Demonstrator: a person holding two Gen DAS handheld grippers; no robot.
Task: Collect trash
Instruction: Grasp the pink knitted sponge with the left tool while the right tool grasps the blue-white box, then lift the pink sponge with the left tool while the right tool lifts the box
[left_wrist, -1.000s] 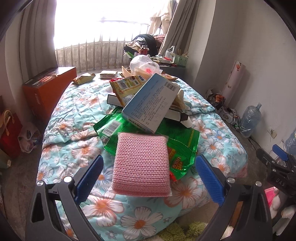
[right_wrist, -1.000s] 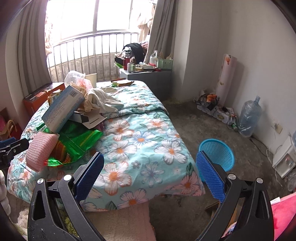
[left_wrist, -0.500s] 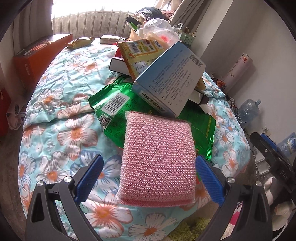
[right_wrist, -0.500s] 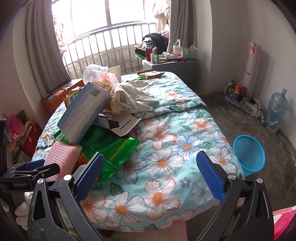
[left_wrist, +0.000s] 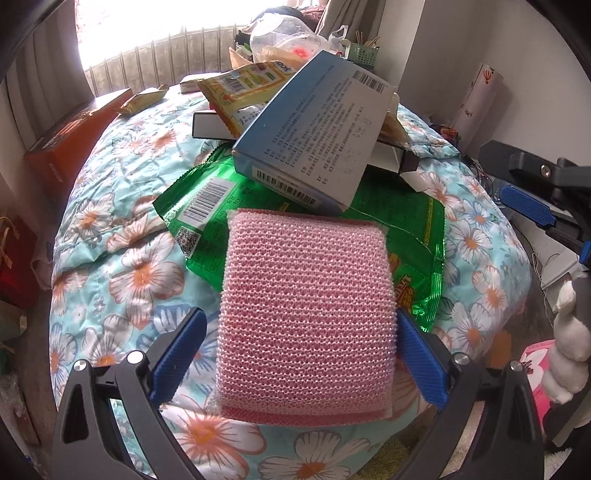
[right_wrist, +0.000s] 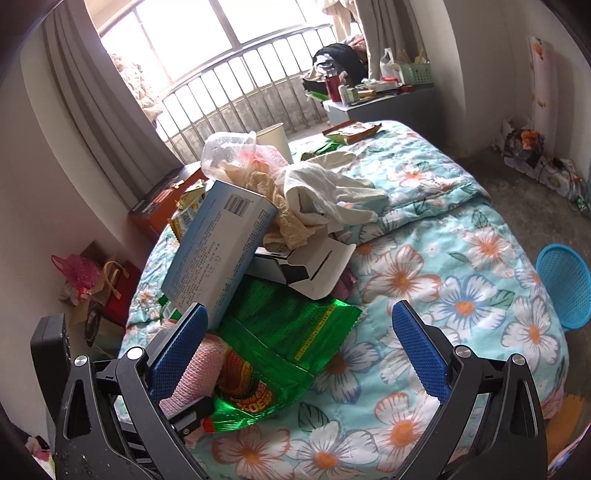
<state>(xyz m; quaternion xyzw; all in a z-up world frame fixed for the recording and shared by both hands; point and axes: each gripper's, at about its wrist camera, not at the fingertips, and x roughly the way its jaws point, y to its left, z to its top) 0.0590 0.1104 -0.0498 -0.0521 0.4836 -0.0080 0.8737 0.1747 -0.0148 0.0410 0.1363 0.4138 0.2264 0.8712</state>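
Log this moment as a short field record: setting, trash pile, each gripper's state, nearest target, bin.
setting: bed with floral quilt, by a barred window
trash pile: blue box leaning on top, green wrapper beneath it, pink sponge lying on the wrapper
left gripper: open, fingers on either side of the pink sponge, not closed on it
right gripper: open, holding nothing, above the green wrapper at the quilt edge
nearest target: pink sponge
bin: blue basket on the floor beside the bed
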